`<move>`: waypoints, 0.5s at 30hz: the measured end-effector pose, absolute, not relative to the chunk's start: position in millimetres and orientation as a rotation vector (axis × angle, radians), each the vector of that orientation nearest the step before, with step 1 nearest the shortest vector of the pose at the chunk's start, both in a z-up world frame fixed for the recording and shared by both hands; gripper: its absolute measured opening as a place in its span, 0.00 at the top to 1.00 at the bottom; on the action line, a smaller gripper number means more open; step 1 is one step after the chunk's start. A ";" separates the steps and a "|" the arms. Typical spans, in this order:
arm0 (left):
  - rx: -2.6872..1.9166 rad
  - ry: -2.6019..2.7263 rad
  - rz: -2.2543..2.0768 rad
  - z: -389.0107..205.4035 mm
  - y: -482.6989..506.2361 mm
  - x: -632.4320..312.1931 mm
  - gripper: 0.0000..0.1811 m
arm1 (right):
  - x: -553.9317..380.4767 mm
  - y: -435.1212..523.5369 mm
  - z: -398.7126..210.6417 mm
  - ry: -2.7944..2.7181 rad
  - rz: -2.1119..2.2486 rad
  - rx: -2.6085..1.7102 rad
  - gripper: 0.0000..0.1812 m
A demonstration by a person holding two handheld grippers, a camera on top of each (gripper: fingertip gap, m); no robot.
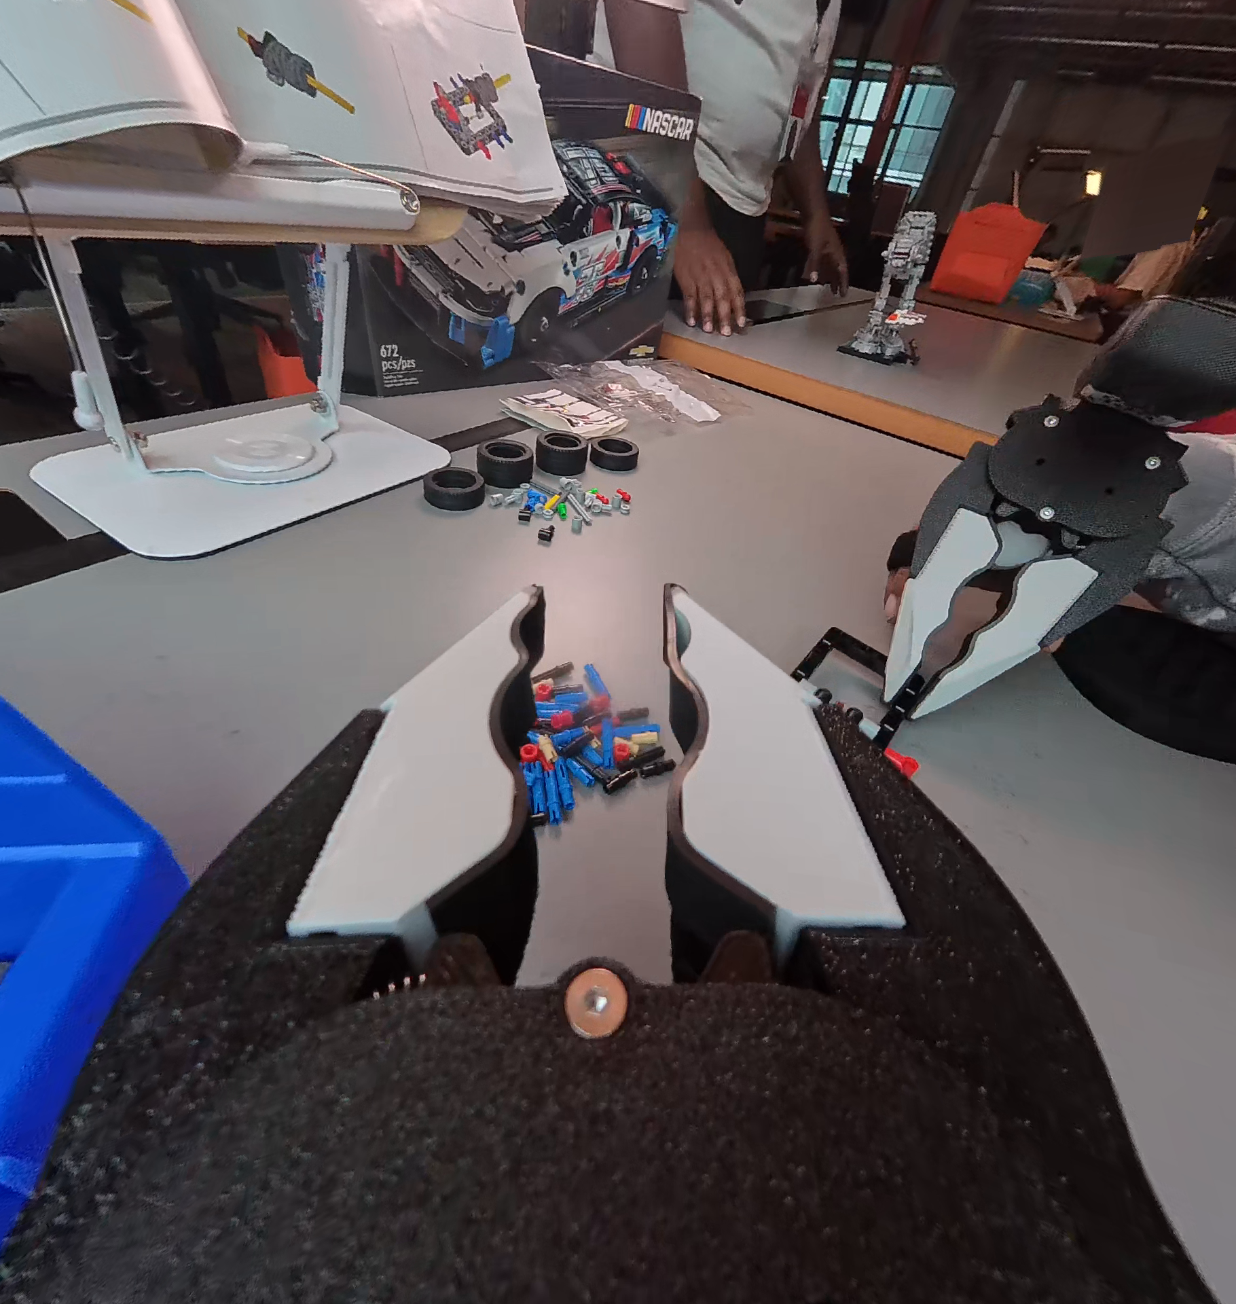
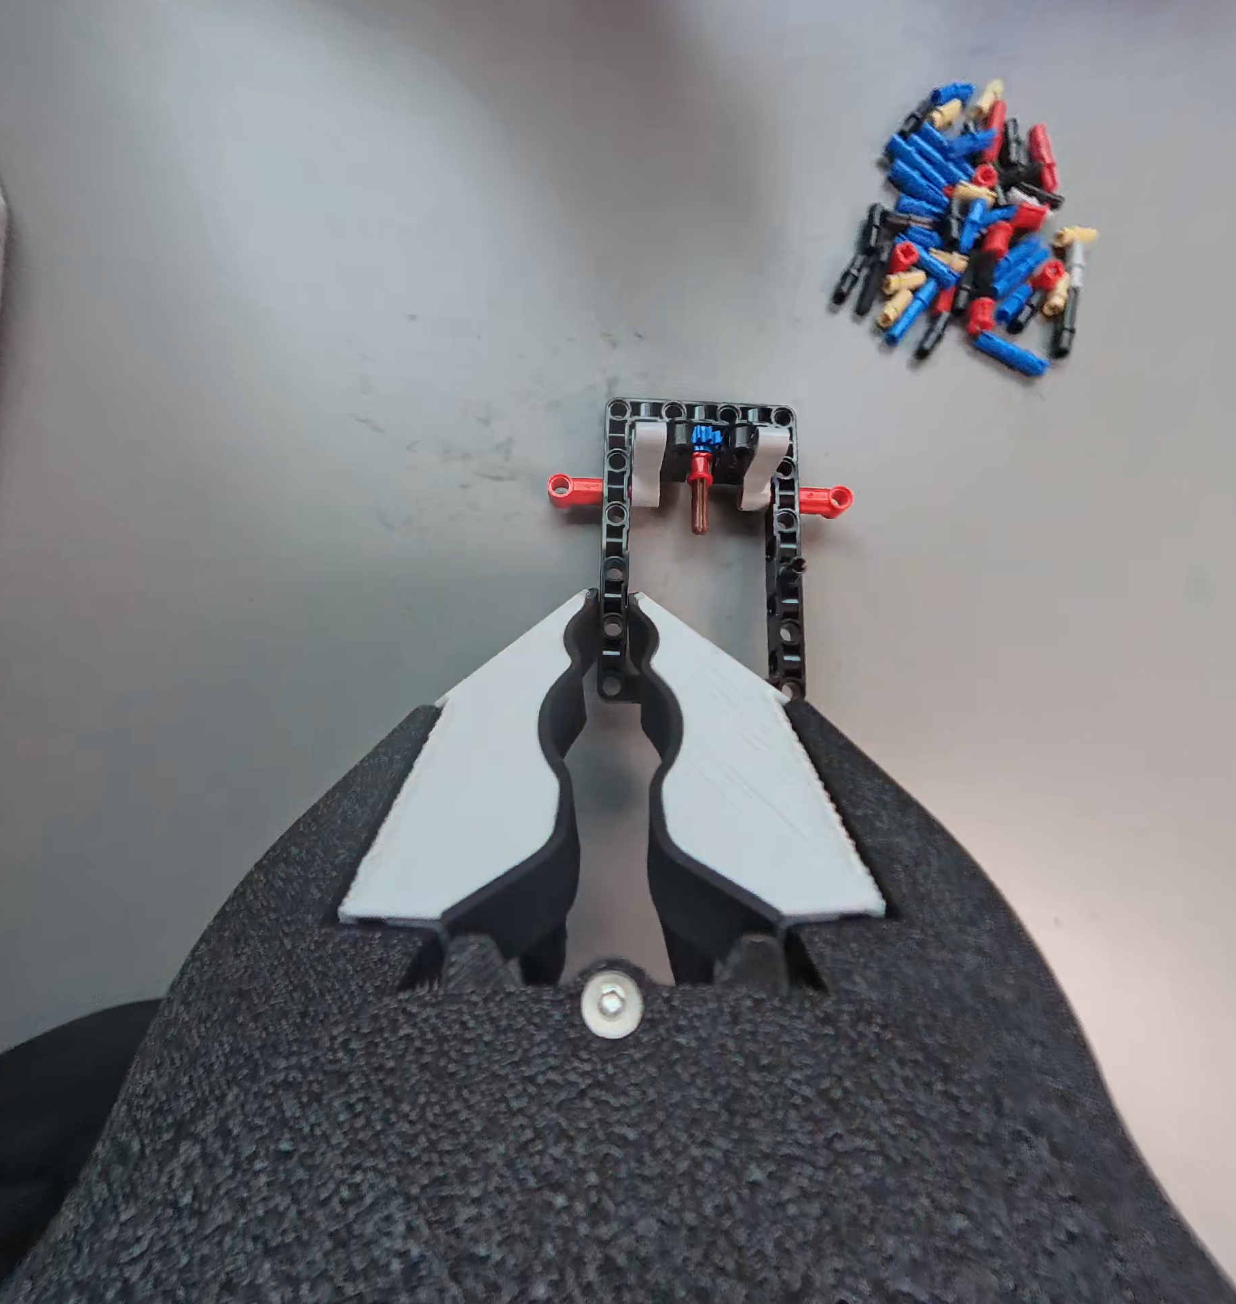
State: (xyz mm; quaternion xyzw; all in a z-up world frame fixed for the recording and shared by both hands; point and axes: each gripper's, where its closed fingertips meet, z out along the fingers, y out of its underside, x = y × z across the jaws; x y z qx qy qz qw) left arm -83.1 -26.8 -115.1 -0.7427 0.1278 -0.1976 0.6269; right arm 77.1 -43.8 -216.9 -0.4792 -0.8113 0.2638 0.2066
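Grey table [image 1: 742, 494] carries everything. At its far left stands a white book stand [image 1: 234, 480] holding an open instruction booklet [image 1: 361, 92]; behind it, a dark model-car box [image 1: 530, 282]. A person's hand [image 1: 707, 296] rests on the adjoining table, near a grey walker model [image 1: 890, 289]. A blue bin [image 1: 44, 917] sits at the near left edge.

Mid-table: four black tyres [image 1: 516, 462] in a loose row, with a scatter of small mixed parts [image 1: 566, 501] just in front of them and clear plastic bags [image 1: 629, 402] behind.

Left gripper [image 1: 604, 600]: tongs apart, holding nothing, hovering over a pile of blue, red, black and tan pins [image 1: 587, 734], which shows through the gap between the fingers. Contact with the pile cannot be judged.

Right gripper [image 2: 612, 600]: tongs clamped on the left beam of a black open frame [image 2: 700, 413], near the beam's free end. The frame lies flat on the table, well apart from the pin pile [image 2: 968, 226] at upper right. Inside the frame's closed end: two grey connectors [image 2: 649, 469], a blue gear [image 2: 703, 437], and a red-and-brown axle [image 2: 700, 494]. Red pins [image 2: 573, 487] stick out from both side beams.
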 end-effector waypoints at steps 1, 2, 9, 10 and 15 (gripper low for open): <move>-1.705 0.308 -0.452 -115.7 -27.5 -80.4 0.82 | 72.7 -49.4 -218.1 -2.279 0.745 -1.315 0.96; -1.708 0.323 -0.445 -116.5 -28.0 -78.2 0.82 | 69.3 -53.6 -219.9 -2.293 0.754 -1.304 0.96; -1.725 0.410 -0.394 -123.5 -29.5 -65.9 0.81 | 62.4 -57.6 -219.6 -2.281 0.823 -1.309 0.92; -1.727 0.415 -0.388 -124.5 -29.1 -65.4 0.81 | 61.4 -59.1 -215.1 -2.258 0.867 -1.302 0.91; -1.722 0.417 -0.349 -125.2 -27.6 -66.2 0.81 | 44.5 -41.0 -161.6 -1.891 1.125 -1.249 0.88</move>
